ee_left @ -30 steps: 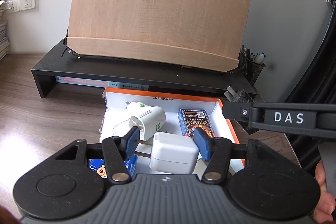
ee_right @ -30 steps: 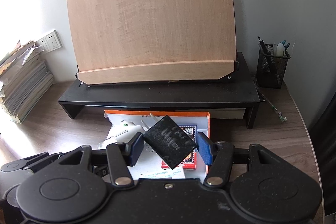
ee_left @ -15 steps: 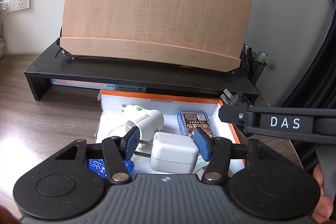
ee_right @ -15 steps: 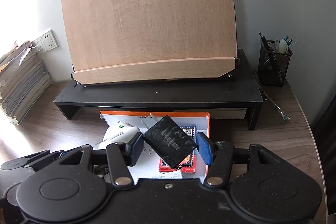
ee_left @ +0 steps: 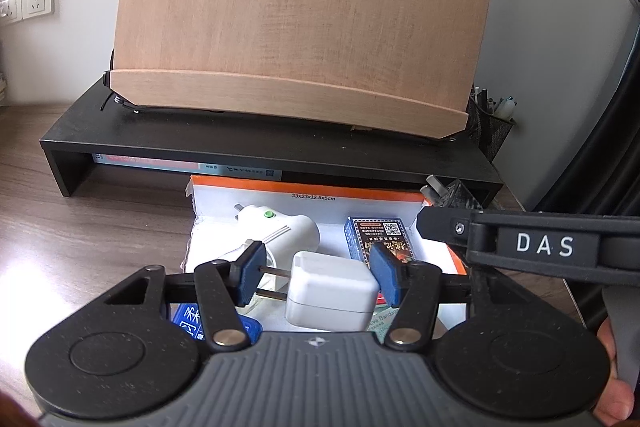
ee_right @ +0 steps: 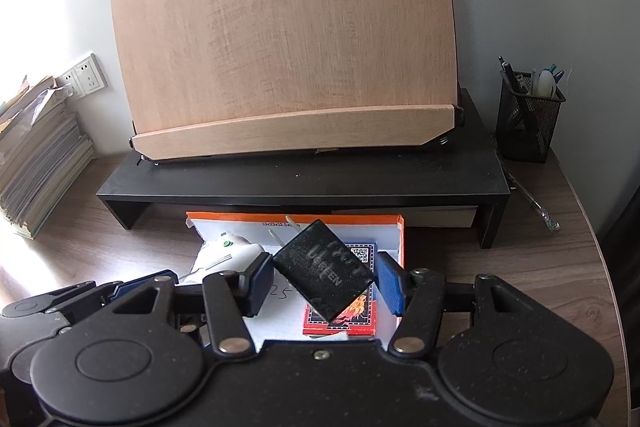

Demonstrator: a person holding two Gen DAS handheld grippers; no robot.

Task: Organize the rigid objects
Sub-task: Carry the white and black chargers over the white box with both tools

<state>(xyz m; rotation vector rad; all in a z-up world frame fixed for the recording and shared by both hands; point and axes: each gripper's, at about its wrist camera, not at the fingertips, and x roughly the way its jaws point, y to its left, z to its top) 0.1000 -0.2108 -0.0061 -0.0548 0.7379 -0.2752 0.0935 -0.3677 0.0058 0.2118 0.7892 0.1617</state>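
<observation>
Above the orange-rimmed box (ee_left: 400, 191), the left gripper (ee_left: 316, 275) clamps a hard, light white charger (ee_left: 330, 293) prongs-to-body; the right gripper (ee_right: 322, 277) pinches a slick black adapter (ee_right: 324, 269) diagonally, likelier to twist.

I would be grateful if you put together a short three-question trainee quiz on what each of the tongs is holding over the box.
1. True or false: the left tongs grip a white charger by its prongs and far side.
2. What do the right tongs hold? A) card deck B) black adapter C) pen
3. Fill in: the white plug with a green button lies inside the ____.

Key: 1 true. 2 B, the black adapter, above the card deck. 3 orange-edged box.
</observation>
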